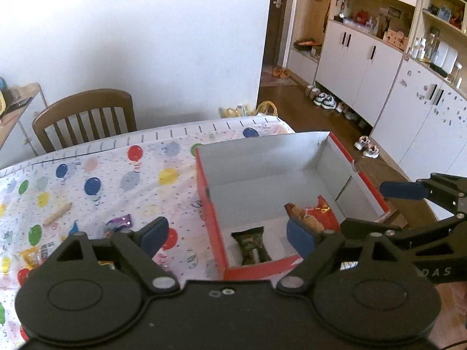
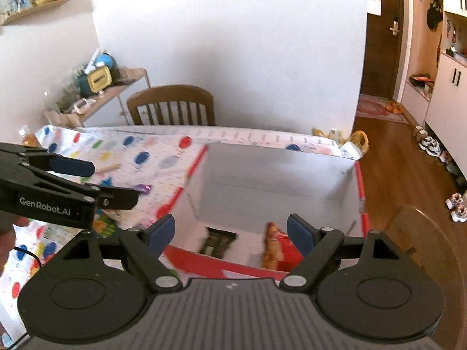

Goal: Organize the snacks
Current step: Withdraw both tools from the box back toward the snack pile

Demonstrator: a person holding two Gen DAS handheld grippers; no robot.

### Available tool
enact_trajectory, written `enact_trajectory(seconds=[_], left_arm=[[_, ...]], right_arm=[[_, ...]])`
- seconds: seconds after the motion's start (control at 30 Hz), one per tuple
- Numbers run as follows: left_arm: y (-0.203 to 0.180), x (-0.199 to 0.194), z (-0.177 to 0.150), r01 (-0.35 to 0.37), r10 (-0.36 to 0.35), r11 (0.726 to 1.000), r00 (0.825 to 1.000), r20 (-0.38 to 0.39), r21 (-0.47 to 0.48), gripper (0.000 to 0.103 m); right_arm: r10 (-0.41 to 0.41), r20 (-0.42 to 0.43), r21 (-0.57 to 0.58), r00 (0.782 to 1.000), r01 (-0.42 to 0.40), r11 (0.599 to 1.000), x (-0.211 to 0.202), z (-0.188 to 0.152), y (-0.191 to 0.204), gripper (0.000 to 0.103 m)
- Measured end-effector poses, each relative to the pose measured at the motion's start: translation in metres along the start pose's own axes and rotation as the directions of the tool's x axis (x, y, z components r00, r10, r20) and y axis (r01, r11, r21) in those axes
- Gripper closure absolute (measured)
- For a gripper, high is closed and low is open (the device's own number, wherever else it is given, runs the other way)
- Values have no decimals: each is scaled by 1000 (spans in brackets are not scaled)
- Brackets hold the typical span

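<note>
Cardboard formed the open red box (image 1: 210,210), its inside walls plain grey-white, standing at the right end of a table under a glossy balloon-print cloth (image 1: 96,175). Inside, on the near floor, lay a dark crinkled packet (image 1: 251,248) and a red foil snack bag (image 1: 313,214), the latter partly hidden by a blue finger pad. Loose wrappers left of the box included a purple one (image 1: 119,222); others were cut off behind the gripper body. The left gripper (image 1: 227,236) and right gripper (image 2: 230,232) both hung with fingers spread wide, gripping nothing. The right view was blurred.
</note>
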State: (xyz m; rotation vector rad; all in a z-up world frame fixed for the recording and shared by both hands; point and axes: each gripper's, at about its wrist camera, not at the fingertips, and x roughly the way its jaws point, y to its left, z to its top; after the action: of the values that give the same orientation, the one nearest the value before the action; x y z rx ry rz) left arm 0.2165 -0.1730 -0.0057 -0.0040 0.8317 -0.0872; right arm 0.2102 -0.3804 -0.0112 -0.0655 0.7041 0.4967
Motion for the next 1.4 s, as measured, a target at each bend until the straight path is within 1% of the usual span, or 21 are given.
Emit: enact_trajectory(seconds=[0.13, 0.23, 0.3, 0.37, 0.57, 0.7, 0.77, 0.87, 0.97, 1.03, 1.23, 1.33, 1.4], left_arm=[[19, -20, -12, 10, -10, 1000, 1000, 24, -2, 11], [33, -33, -21, 19, -18, 1000, 999, 37, -12, 9], [44, -42, -29, 18, -17, 1000, 999, 47, -13, 7], [54, -49, -38, 8, -8, 1000, 998, 59, -8, 5], [81, -66, -62, -24, 24, 1000, 996, 83, 0, 2], [103, -74, -76, -47, 48, 999, 995, 92, -15, 1], [114, -77, -83, -61, 64, 998, 994, 91, -29, 1], [132, -79, -91, -80, 84, 996, 992, 90, -51, 1], [150, -77, -100, -99, 106, 992, 991, 82, -79, 1], [163, -76, -106, -115, 122, 988, 990, 72, -100, 1], [194, -72, -118, -143, 153, 979, 987, 56, -148, 1], [206, -67, -122, -150, 160, 974, 986, 47, -167, 1], [213, -63, -126, -153, 162, 972, 986, 39, -176, 1]], right_arm=[[12, 33, -11, 999, -11, 1000, -10, -2, 29, 19], [41, 63, -21, 997, -40, 999, -16, -5, 52, 18], [58, 78, -30, 995, -56, 998, -19, -7, 65, 16], [65, 93, -39, 993, -62, 997, -21, -11, 80, 10], [74, 110, -86, 991, -65, 994, -19, -20, 120, 10], [87, 106, -79, 991, -78, 994, -12, -26, 140, 9], [88, 114, -67, 990, -81, 994, -9, -30, 147, 0], [95, 132, -42, 987, -91, 995, -6, -36, 155, 0], [96, 133, -47, 986, -90, 995, 2, -41, 165, 0], [87, 120, -55, 989, -81, 995, 10, -44, 172, 0], [47, 31, -75, 998, -44, 996, 43, -50, 183, 0], [77, 18, -47, 997, -76, 996, 59, -53, 183, 0], [75, -9, -27, 997, -76, 997, 70, -54, 184, 0]])
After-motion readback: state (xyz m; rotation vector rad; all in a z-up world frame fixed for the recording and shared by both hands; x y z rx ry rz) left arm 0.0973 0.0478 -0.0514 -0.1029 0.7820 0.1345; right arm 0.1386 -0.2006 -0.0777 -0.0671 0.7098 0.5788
